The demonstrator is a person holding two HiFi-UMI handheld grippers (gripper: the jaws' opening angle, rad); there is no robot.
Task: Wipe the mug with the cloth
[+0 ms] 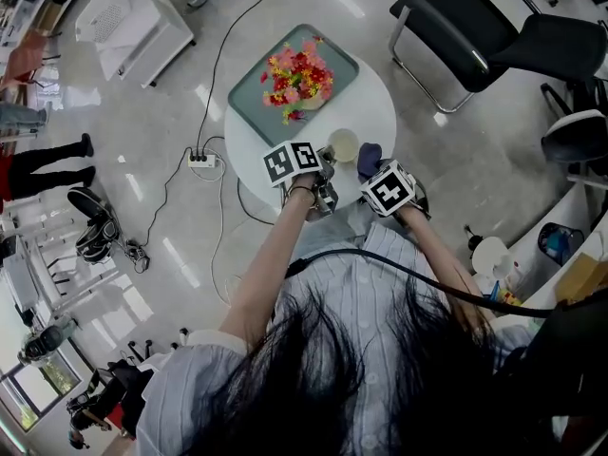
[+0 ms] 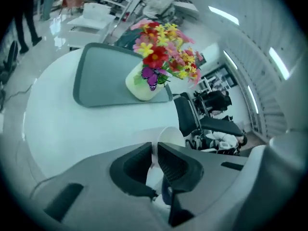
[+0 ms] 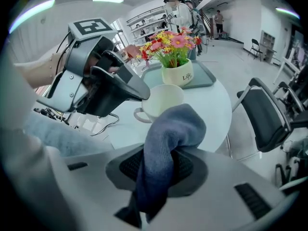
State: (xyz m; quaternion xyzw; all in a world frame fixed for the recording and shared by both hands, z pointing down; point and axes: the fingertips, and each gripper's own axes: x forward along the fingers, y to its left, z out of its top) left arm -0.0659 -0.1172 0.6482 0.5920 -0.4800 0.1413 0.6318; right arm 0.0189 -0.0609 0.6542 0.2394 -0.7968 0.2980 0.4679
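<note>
A cream mug (image 1: 343,144) stands on the round white table (image 1: 380,112) near its front edge. My left gripper (image 1: 329,162) is shut on the mug's wall: in the left gripper view the white rim (image 2: 169,134) runs between the closed jaws (image 2: 154,154). My right gripper (image 1: 372,171) is shut on a blue cloth (image 1: 369,157), just right of the mug. In the right gripper view the cloth (image 3: 168,129) bunches up out of the jaws (image 3: 163,170) right in front of the mug (image 3: 161,100), with the left gripper (image 3: 141,93) on the mug's left rim.
A grey tray (image 1: 249,93) with a vase of artificial flowers (image 1: 299,76) sits at the table's far side. A black chair (image 1: 475,27) stands to the right. A power strip (image 1: 202,160) and cables lie on the floor at the left.
</note>
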